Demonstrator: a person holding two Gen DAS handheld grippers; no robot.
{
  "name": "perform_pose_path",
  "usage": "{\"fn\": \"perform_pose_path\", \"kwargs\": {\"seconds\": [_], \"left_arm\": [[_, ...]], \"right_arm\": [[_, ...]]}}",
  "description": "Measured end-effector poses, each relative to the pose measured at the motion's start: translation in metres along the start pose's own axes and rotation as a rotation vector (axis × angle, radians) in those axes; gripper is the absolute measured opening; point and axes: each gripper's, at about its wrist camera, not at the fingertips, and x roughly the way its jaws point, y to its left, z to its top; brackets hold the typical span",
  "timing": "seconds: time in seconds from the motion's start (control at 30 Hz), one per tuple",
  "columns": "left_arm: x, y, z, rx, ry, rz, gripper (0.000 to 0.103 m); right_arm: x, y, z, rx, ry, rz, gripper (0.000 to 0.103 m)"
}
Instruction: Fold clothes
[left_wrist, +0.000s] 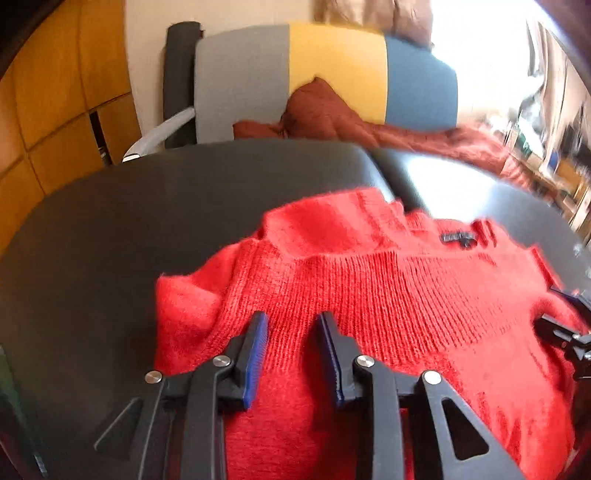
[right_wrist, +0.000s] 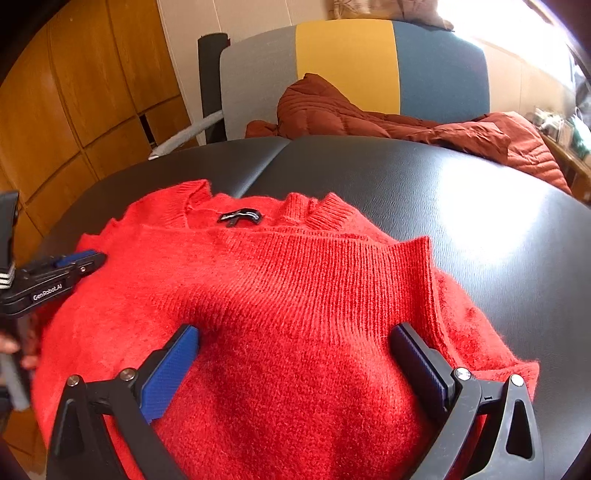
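While the red sweater (right_wrist: 288, 314) is lying bunched on the black surface (right_wrist: 461, 206), with the neck label (right_wrist: 239, 216) facing up at the far end and a folded-over ribbed hem across the middle, neither claw actually has hold of it. The left claw (left_wrist: 291, 354) hangs low over the left part of the knit, near the sleeve, with its jaws parted a modest way and nothing pinched between the blue pads. The right claw (right_wrist: 295, 365) is spread much wider, straddling the middle of the sweater, and it's empty too.

My read is we're between folds: one fold looks laid down, and both claws are lining up for a fresh grip. The next move probably means picking an edge or corner on each side and pinching only the layers you want. That fuzzy knit is thick and floppy, so a shallow bite could slip. Behind the surface there's a chair (right_wrist: 351, 66) with a rust-coloured jacket (right_wrist: 332, 110) dumped on it, well apart from the sweater.
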Motion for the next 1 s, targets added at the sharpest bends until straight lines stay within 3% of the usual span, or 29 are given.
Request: {"fn": "perform_pose_path", "kwargs": {"seconds": [0.17,0.3,0.47,0.7,0.77,0.87,0.93,1.0], "left_arm": [[0.01,0.0,0.002,0.002,-0.021,0.014,0.034],[0.024,0.011,0.021,-0.029,-0.016,-0.019,0.034],[0.033,0.011,0.029,-0.022,-0.022,0.006,0.034],[0.034,0.007,0.029,-0.006,-0.027,0.025,0.035],[0.034,0.006,0.029,-0.002,-0.029,0.03,0.035],[0.034,0.007,0.029,-0.006,-0.029,0.024,0.035],[0.034,0.007,0.028,-0.007,-0.029,0.023,0.035],[0.033,0.008,0.027,-0.009,-0.029,0.021,0.034]], "right_arm": [[0.004,-0.001,-0.001,0.019,0.007,0.02,0.103],[0.016,-0.008,0.013,0.037,0.009,0.026,0.103],[0.03,-0.013,0.032,0.028,0.014,0.04,0.103],[0.013,-0.011,0.034,0.033,0.037,0.053,0.103],[-0.013,0.0,0.033,-0.001,-0.003,0.102,0.103],[-0.051,0.036,0.023,-0.15,-0.055,0.162,0.103],[-0.058,0.065,0.006,-0.282,-0.033,0.127,0.103],[-0.053,0.078,-0.012,-0.328,0.019,0.115,0.103]]}}
